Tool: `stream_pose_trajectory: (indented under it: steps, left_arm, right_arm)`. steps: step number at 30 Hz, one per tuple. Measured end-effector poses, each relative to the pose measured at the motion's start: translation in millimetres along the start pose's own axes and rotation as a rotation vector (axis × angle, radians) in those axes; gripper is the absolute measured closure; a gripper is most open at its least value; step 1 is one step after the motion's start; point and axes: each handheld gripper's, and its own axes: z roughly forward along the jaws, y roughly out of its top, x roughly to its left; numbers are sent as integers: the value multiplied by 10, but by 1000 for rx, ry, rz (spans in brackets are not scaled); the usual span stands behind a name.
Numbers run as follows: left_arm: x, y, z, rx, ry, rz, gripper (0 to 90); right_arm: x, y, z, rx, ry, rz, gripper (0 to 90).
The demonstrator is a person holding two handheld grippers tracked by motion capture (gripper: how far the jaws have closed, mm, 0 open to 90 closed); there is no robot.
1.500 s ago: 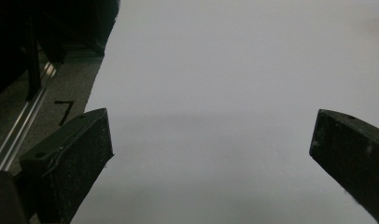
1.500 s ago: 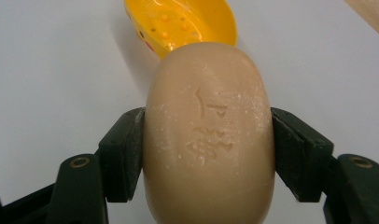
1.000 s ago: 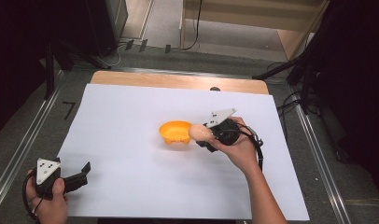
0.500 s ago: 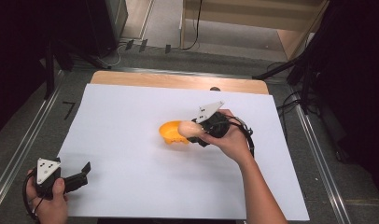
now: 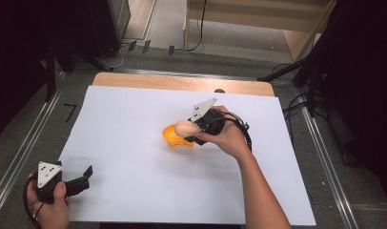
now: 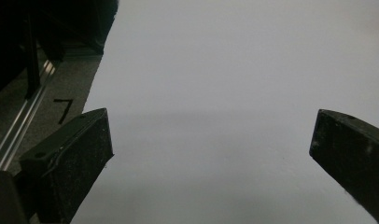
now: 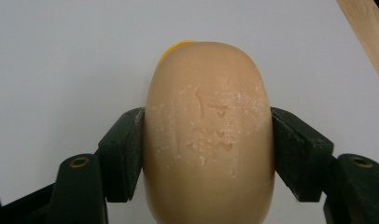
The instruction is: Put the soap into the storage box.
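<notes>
In the high view, the right tongs [image 5: 190,132] held the soap bar [image 5: 183,128] just above the orange soap dish [image 5: 175,138], which sat mid-sheet on the white paper [image 5: 134,124] covering the worktop. The left tongs [image 5: 85,175] rested well away from the dish, toward the near left corner.

In the left gripper view, those jaws stood wide apart with nothing between them.

In the right gripper view, both pads clamped the soap bar [image 7: 208,135] at its 2 sides, the dish's yellow rim [image 7: 171,48] peeking past its far end. Lowering it level and centred over the dish before loosening looked wisest.
</notes>
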Motion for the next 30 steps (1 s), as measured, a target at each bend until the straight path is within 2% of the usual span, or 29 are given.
stream_pose_trajectory:
  steps: [8,12,18,24,30]
  left_arm:
    - [1,1,3,4,-3,-2,0]
    - [1,2,3,4,-5,-3,0]
    - [2,2,4,5,-4,-5,0]
    - [2,2,4,6,-4,-5,0]
    - [2,3,4,7,-4,-5,0]
  right_arm:
    - [-78,77,121,30,22,-44,336]
    - [-121,82,187,38,45,-46,335]
    - [-155,74,222,46,54,-49,335]
    - [-176,74,250,58,83,-35,334]
    - [-204,62,282,64,89,-33,333]
